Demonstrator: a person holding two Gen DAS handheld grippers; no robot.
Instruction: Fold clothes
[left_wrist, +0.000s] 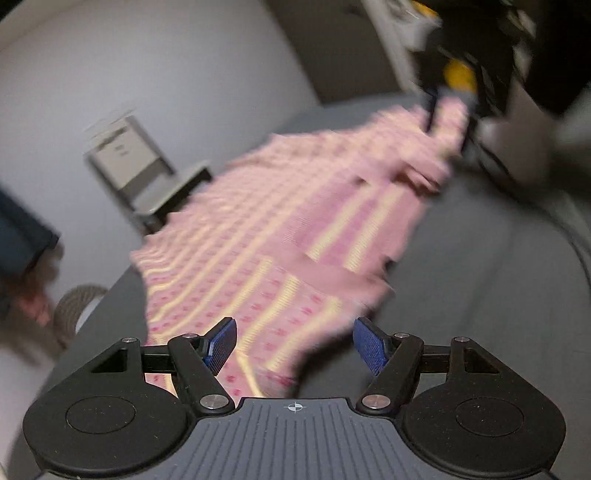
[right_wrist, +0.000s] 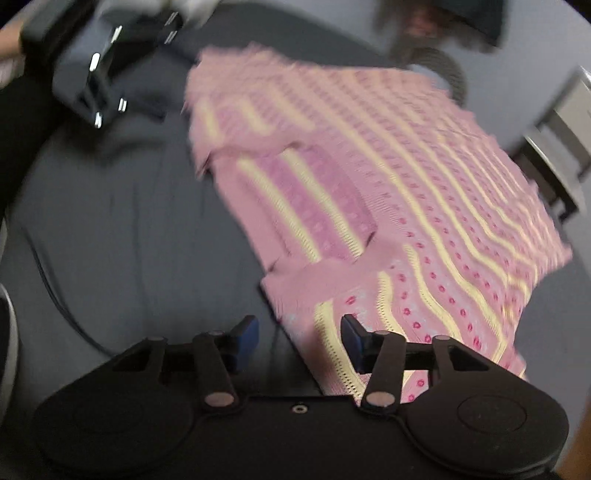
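Both grippers' fingers (left_wrist: 221, 341) gape over pink garment (left_wrist: 266, 229).

Both tools share a build: the left gripper (left_wrist: 294, 341) and right gripper (right_wrist: 299, 338) have matte black linkage arms with silver pivot screws, round black side discs and blue ribbed fingers (left_wrist: 221, 345); the left's ribbed grey-blue body bears a small white crosshair mark (left_wrist: 294, 407)
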